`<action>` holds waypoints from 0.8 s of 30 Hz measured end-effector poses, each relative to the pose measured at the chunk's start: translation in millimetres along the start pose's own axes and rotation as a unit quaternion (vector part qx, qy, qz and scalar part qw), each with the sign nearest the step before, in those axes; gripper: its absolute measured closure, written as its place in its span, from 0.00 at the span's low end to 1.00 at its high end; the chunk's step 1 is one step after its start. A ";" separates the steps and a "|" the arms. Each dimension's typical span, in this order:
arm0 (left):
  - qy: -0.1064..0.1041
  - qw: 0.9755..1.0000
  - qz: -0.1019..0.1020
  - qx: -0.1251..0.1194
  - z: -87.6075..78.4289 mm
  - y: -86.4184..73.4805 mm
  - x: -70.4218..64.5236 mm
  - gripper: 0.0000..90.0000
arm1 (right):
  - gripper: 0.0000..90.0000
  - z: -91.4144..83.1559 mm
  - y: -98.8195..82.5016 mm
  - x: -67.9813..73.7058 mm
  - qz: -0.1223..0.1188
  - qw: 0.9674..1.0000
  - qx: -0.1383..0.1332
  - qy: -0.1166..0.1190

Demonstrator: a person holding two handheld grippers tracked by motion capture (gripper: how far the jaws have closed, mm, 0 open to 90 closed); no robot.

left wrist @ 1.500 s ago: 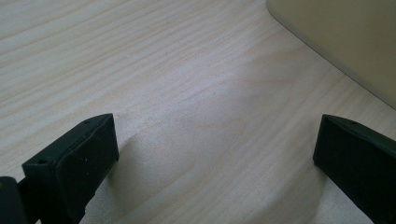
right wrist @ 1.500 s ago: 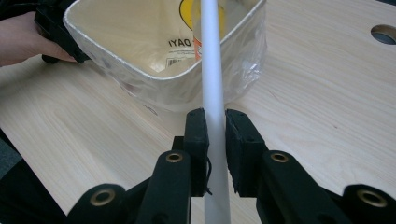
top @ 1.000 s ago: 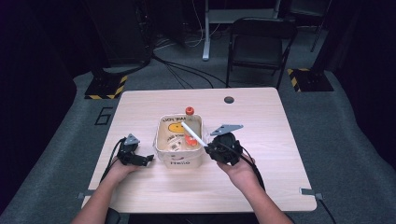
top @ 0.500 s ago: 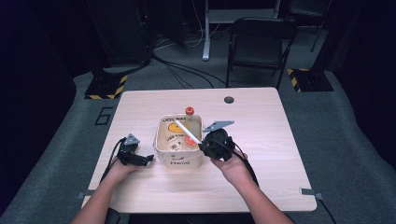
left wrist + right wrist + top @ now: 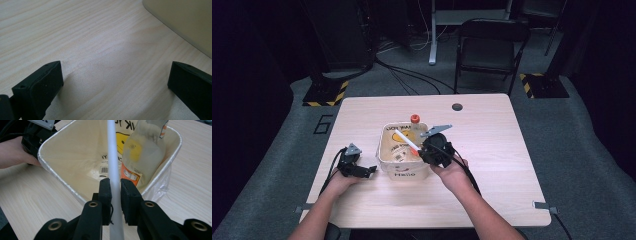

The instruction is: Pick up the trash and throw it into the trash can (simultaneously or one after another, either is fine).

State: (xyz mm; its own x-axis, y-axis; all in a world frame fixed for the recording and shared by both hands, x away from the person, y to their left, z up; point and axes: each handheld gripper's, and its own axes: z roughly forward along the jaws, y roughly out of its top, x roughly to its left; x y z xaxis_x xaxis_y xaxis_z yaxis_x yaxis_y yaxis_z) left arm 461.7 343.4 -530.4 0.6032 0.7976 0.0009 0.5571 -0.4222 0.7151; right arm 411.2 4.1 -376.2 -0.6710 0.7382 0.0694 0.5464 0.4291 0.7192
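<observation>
Jaws of the right hand-held gripper [image 5: 115, 185] clamp a white rod [image 5: 113, 165] — it slants over the bin [image 5: 50, 170].

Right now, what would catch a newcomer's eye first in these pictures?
The cream bin at the middle of the wooden table, with a plastic bottle leaning inside. The right gripper is shut on a white stick pointing over the bin. The left gripper rests open beside the bin.
</observation>
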 end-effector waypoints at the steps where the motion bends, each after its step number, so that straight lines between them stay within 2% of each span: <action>1: 0.000 1.000 0.000 0.000 0.0 0.0 0.0 0.00 | 0.87 1.0 0.9 1.1 0.001 1.000 0.003 0.001; 11: 0.000 1.000 0.000 0.000 0.0 0.0 0.0 0.00 | 0.87 13.4 10.9 3.0 -0.022 1.000 0.013 -0.001; 18: 0.000 1.000 0.000 0.001 -0.2 0.1 0.1 0.00 | 0.87 22.3 19.2 2.2 -0.042 0.999 0.025 0.008; 24: -0.001 1.000 0.000 0.001 -0.2 0.1 0.1 0.00 | 0.87 31.5 22.0 -1.8 -0.041 0.998 0.034 0.019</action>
State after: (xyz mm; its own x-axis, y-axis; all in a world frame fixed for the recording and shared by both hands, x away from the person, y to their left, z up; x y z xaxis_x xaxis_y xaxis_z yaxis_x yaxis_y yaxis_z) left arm 461.7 343.6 -530.1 0.6045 0.7966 -0.0004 0.5583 -0.4234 0.7135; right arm 440.2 28.6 -382.3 -0.7326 0.6795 0.0400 0.5213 0.5224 0.6749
